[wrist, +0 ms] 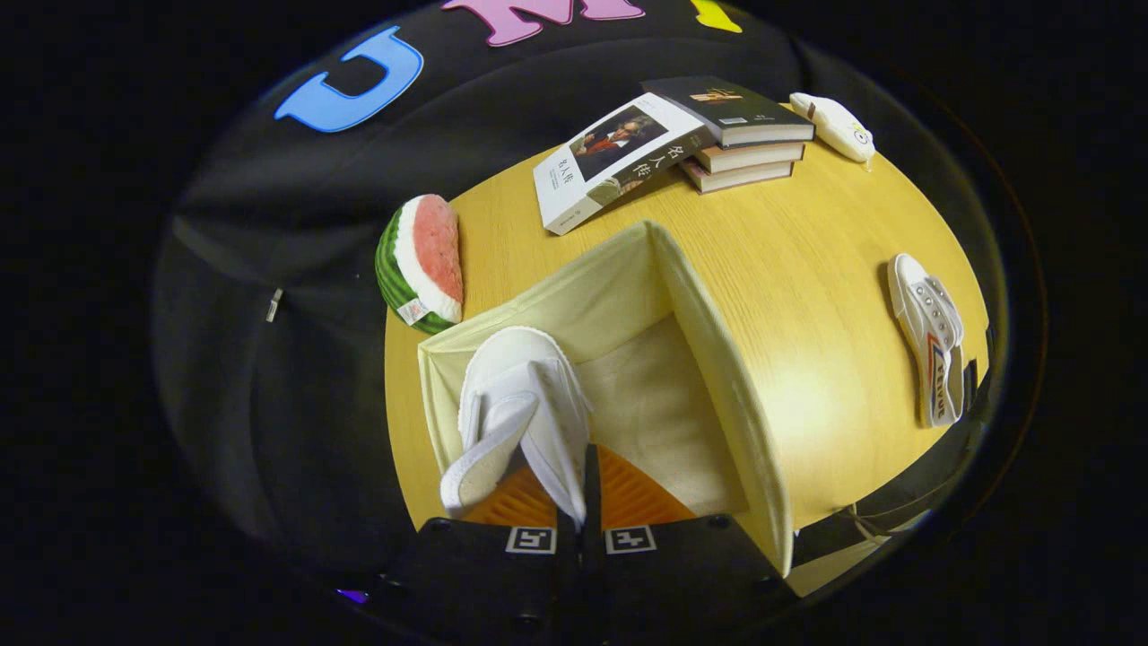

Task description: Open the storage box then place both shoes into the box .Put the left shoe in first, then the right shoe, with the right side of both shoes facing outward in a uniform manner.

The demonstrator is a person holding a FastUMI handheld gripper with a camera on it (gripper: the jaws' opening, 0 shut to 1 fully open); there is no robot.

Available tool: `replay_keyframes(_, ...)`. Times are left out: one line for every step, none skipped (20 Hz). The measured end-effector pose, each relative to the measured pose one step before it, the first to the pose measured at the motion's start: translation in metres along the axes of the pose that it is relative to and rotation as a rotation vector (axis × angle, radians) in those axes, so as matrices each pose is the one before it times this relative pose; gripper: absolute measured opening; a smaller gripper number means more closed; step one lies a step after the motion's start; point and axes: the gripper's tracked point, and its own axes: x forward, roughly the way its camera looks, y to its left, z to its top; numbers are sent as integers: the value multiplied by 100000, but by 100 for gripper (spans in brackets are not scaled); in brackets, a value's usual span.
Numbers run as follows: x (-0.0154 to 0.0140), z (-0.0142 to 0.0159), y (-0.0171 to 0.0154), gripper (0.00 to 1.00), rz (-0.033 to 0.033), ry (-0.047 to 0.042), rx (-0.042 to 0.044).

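My gripper is shut on a white canvas shoe, pinching the edge of its opening between both fingers. The shoe hangs toe-forward above the left part of an open cream fabric storage box, whose inside lies just ahead of the fingers. A second white shoe with red and blue side stripes lies on its side on the wooden table, well to the right of the box.
A watermelon-slice cushion sits at the table's left edge beside the box. Beyond the box are a leaning book, a stack of books and a small white plush toy.
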Motion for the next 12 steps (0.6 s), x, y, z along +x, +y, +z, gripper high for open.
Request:
replay_keyframes(433, -252, 214, 5, 648, -75, -2367)
replay_keyframes(256, -843, 397, 6, 2297, 2391, -2376)
replay_keyframes(54, -796, 579, 9, 3941, 3082, -1496)
replay_keyframes(224, -890, 1106, 20, 6391, 3459, 619)
replay_keyframes(103, -796, 971, 32, 5849, 3659, 545)
replay_keyframes(-226, -729, 289, 54, 3105, 2182, -566)
replay_keyframes(-98, -423, -262, 76, 846, 1005, -2254)
replay_keyframes(-253, -135, 48, 98, 964, 428, -2256)
replay_keyframes(-356, -72, 11, 100, 1137, -379, -2149)
replay_keyframes(-576, 53, 66, 99, 1109, -564, -1588)
replay_keyframes(-535, 186, 97, 99, 1148, -1200, -1156)
replay_keyframes(-610, 121, -23, 99, 768, -1193, -1986)
